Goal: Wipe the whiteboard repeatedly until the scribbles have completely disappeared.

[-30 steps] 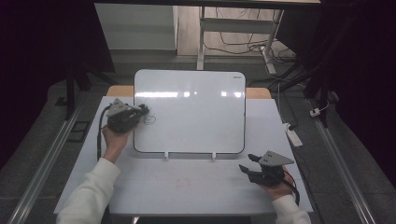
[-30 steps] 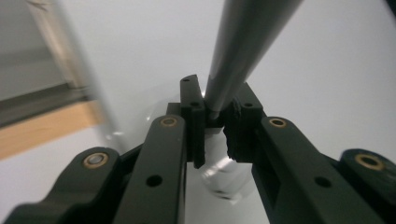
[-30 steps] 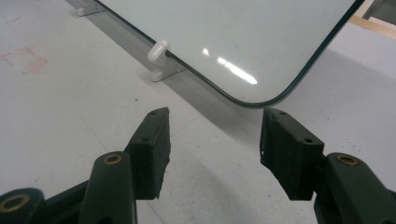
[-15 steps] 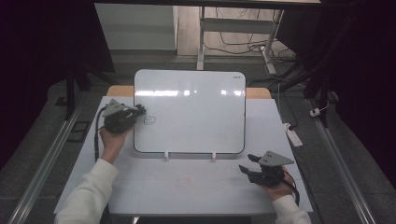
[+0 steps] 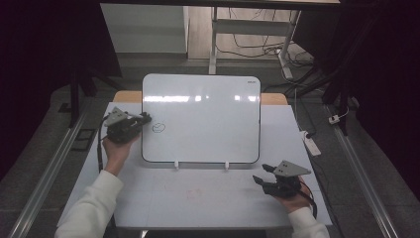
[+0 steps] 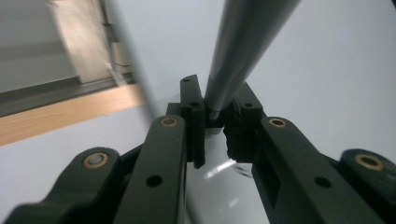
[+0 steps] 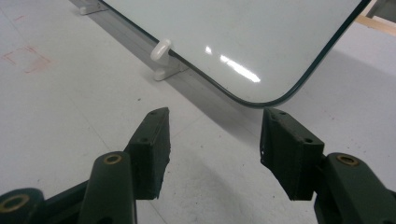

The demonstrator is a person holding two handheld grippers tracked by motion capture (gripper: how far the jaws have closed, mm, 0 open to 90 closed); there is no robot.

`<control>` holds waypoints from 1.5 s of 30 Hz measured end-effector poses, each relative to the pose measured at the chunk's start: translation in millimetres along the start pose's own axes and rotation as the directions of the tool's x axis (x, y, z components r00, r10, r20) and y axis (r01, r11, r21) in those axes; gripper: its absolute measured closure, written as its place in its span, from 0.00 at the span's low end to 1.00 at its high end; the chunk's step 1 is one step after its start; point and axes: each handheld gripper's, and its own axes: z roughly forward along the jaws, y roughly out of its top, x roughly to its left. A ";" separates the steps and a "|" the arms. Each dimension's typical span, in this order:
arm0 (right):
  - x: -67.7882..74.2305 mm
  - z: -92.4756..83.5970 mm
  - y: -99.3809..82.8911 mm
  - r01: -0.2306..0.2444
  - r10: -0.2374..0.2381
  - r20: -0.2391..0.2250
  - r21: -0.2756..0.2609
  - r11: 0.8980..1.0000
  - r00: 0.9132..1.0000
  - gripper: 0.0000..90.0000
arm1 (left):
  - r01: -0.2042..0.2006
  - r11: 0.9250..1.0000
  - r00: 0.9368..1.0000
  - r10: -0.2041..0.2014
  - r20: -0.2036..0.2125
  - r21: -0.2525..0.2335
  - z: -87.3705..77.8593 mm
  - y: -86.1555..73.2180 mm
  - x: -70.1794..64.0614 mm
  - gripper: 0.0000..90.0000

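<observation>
Left gripper (image 5: 143,119) clamped on a dark marker (image 6: 243,46) at the whiteboard (image 5: 208,124), blue circle (image 5: 158,128) drawn, corner logo (image 5: 250,84) unreadable, right gripper (image 5: 262,173) open, empty.

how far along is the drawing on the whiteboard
Done so far: one small, roughly round outline sits near the left edge of the whiteboard. In hand: the left gripper is shut on a dark marker, its tip by that outline. The right gripper rests open on the table, holding nothing. The rest of the board is bare, so any further drawing remains.
</observation>
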 end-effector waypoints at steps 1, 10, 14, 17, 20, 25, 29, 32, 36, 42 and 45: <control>0.0 -0.1 0.0 0.000 0.000 -0.001 -0.001 1.000 1.000 0.48 | 0.000 1.000 1.000 0.000 0.000 0.001 0.7 -0.2 0.3 0.87; 0.8 -0.3 0.8 0.005 -0.005 -0.003 -0.001 1.000 1.000 0.48 | -0.108 0.993 0.994 0.108 0.021 0.044 12.0 2.2 -23.8 0.87; 0.0 -1.0 0.6 0.005 -0.005 -0.001 -0.005 1.000 1.000 0.48 | -0.025 1.000 1.000 0.025 -0.004 0.011 8.5 5.4 -8.5 0.87; -0.3 -1.0 0.5 0.006 -0.006 -0.002 -0.005 1.000 1.000 0.48 | -0.062 0.997 0.997 0.061 0.040 0.047 11.3 -1.4 -20.3 0.87; -0.4 -0.4 0.2 0.002 -0.002 -0.003 -0.001 1.000 1.000 0.48 | -0.099 0.993 0.993 0.095 0.063 0.060 16.6 -4.9 -34.3 0.87; 1.1 -1.1 1.0 0.008 -0.008 -0.001 -0.002 1.000 1.000 0.48 | -0.087 0.995 0.994 0.083 0.074 0.050 23.9 -0.7 -38.1 0.87; -0.5 -0.4 -0.2 0.001 -0.001 -0.001 0.000 1.000 1.000 0.48 | -0.085 0.995 0.992 0.078 0.100 0.061 25.7 -3.2 -41.8 0.87; 0.1 0.8 -0.5 0.004 -0.004 -0.005 0.005 1.000 1.000 0.48 | -0.103 0.993 0.993 0.099 0.069 0.054 26.1 1.1 -42.7 0.87; 0.5 -1.2 0.0 0.004 -0.004 -0.002 0.001 1.000 1.000 0.48 | -0.056 0.997 0.996 0.052 0.072 0.046 24.6 0.9 -35.8 0.87; 0.5 -0.4 -0.2 0.006 -0.006 -0.005 0.003 1.000 1.000 0.48 | -0.118 0.988 0.987 0.106 0.122 0.097 24.2 -13.6 -53.4 0.87; 1.4 -1.6 0.5 0.008 -0.008 -0.001 -0.001 1.000 1.000 0.48 | -0.120 0.990 0.990 0.113 0.084 0.080 21.9 -9.4 -48.3 0.87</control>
